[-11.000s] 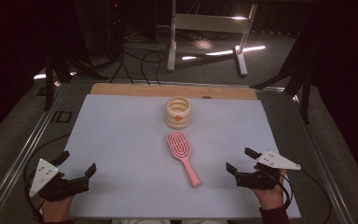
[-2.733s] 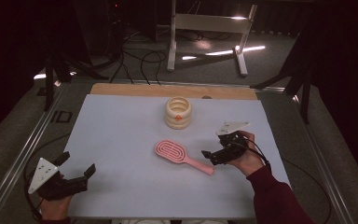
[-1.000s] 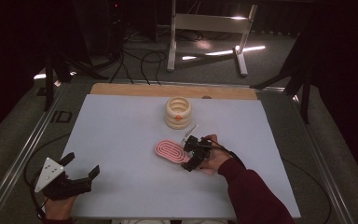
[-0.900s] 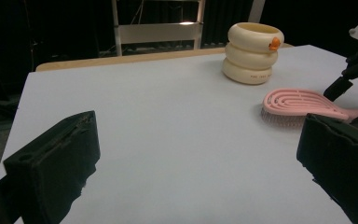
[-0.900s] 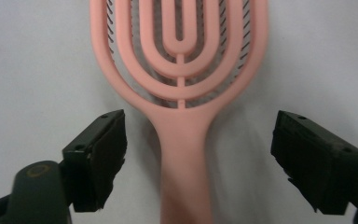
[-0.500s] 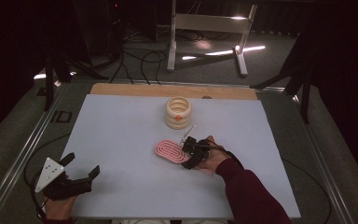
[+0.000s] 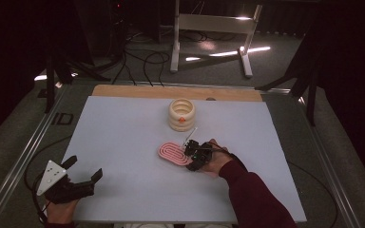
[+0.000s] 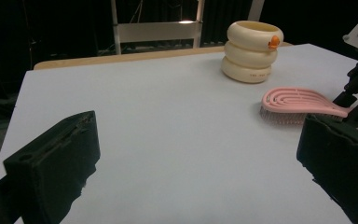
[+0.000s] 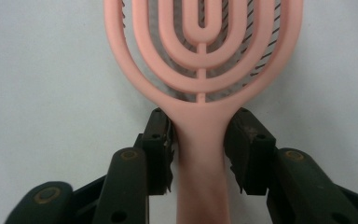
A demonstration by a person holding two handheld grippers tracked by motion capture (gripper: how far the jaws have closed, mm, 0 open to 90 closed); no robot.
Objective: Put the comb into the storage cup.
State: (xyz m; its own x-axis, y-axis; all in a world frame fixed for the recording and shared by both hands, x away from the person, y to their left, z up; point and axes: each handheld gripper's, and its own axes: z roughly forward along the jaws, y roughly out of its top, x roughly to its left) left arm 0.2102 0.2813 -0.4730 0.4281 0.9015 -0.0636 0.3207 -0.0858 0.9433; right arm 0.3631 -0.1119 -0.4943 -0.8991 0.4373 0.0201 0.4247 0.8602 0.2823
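Note:
A pink hairbrush (image 7: 173, 153) lies flat on the white mat (image 7: 123, 142), head to the left. My right gripper (image 7: 192, 154) is at its handle. In the right gripper view the jaws have just been closing, and both pads (image 9: 161, 140) now press the neck of the brush (image 9: 200, 56) just below the head, so my right gripper (image 9: 199, 126) is shut on it. My left gripper (image 7: 84, 168) rests open at the near left corner with nothing between its jaws. From the left gripper (image 8: 198, 126) view the brush (image 8: 298, 100) lies far right.
A cream pot of stacked rings (image 7: 182, 114) with an orange dot stands behind the brush, and shows too in the left gripper view (image 8: 251, 51). A wooden strip (image 7: 176, 91) borders the mat's far edge. Beyond stand a metal frame (image 7: 209, 23) and floor cables.
The right gripper's jaws have closed in on the brush handle over the last second while the hand kept its place. The left gripper has not moved.

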